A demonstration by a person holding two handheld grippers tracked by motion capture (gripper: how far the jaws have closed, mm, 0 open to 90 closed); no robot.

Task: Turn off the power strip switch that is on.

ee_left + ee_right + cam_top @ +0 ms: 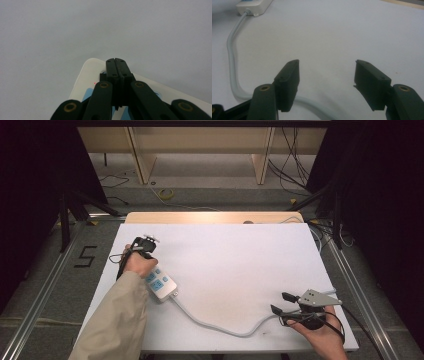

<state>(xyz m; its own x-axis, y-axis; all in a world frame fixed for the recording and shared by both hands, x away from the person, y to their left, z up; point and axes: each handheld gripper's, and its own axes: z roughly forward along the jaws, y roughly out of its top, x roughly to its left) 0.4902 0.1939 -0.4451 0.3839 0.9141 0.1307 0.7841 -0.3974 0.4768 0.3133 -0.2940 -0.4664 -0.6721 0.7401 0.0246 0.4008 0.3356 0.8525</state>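
A white power strip [162,285] with blue sockets lies on the white table [230,260] at the left. Its grey cable [225,327] curves to the front right. My left gripper [142,247] is held over the strip's far end. In the left gripper view its jaws are shut [117,61] with nothing between them, above the strip's rounded end [87,72]. My right gripper [281,303] stands open near the front right, over the cable's end. In the right gripper view the cable [230,57] runs under the open jaws [327,66] from the strip [254,5].
A wooden board [210,217] lines the table's far edge. Beyond it are a wooden shelf frame [142,160] and loose cables on the floor. A black "5" [86,256] marks the floor left of the table. Metal rails [350,280] run along both sides.
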